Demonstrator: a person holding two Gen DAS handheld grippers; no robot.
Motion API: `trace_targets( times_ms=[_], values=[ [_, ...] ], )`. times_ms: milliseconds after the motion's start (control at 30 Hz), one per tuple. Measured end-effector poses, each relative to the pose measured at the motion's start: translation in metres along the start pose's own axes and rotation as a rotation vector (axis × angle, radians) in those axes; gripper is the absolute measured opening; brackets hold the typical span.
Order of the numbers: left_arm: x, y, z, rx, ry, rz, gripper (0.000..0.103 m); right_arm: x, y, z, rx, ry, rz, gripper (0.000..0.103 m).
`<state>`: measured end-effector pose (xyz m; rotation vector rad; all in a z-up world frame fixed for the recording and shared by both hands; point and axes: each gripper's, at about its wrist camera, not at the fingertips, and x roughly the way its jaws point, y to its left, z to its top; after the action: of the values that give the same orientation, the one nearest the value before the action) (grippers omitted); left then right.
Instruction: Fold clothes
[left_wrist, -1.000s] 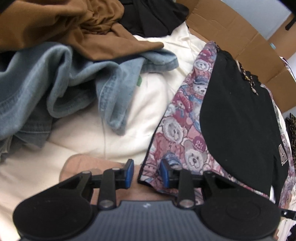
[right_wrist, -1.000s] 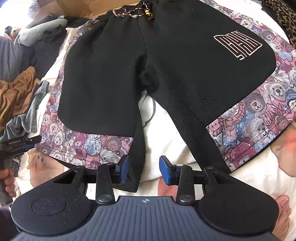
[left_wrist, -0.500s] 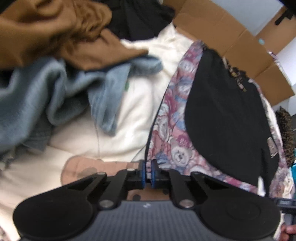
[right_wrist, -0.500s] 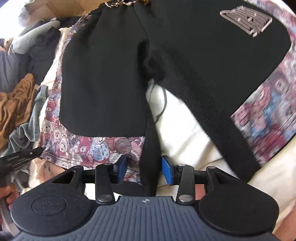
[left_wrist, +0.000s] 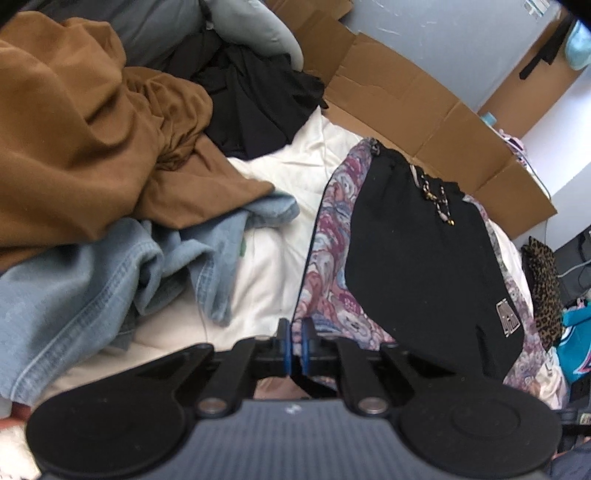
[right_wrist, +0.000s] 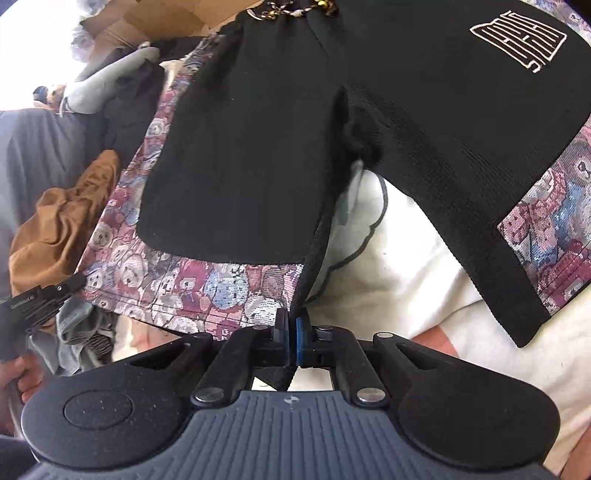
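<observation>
Both grips are thin edge pinches. The left gripper (left_wrist: 294, 345) is closed on the outer hem corner of one leg of the shorts (left_wrist: 424, 258); the right gripper (right_wrist: 291, 339) is clamped on the black inner-seam edge of the same leg (right_wrist: 314, 254). The rest of the shorts lie spread on the cream bedding (right_wrist: 406, 258), waistband at the far end.

Risks, as judged:
- Only a narrow strip of cloth sits between either set of pads, so a sharp pull could draw it free and drop the leg
- Uneven lifting would skew the fold line; the free leg may drag and bunch
- The beaded drawcord (left_wrist: 439, 203) could snag or end up trapped inside the fold
- The denim garment (left_wrist: 110, 280) and brown garment (left_wrist: 92, 129), heaped just beside the shorts, could be caught by the swinging hem

Materials: black ribbed knit front panels, a woven bear-pattern tapestry border, an outlined logo patch; all limp and prone to creasing
</observation>
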<state>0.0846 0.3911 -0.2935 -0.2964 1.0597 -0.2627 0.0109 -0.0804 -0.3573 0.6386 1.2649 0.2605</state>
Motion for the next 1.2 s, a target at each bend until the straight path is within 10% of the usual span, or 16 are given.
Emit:
trace_targets(
  times_ms=[433,667,900,1200],
  values=[
    [0.044,0.034,-0.025,-0.026,0.125,0.073,0.006,0.029,-0.001,-0.009,-0.011,0.105,-0.084,0.005],
    [0.059,0.043,-0.027,-0.027,0.150,0.080,0.006,0.029,-0.001,-0.001,0.051,0.053,-0.083,0.060],
    [0.061,0.044,-0.028,-0.024,0.156,0.079,0.006,0.050,-0.005,0.005,0.130,0.034,-0.050,0.057],
    [0.063,0.044,-0.027,-0.019,0.159,0.072,0.006,0.066,0.005,0.001,0.102,0.085,-0.059,0.006]
  ],
)
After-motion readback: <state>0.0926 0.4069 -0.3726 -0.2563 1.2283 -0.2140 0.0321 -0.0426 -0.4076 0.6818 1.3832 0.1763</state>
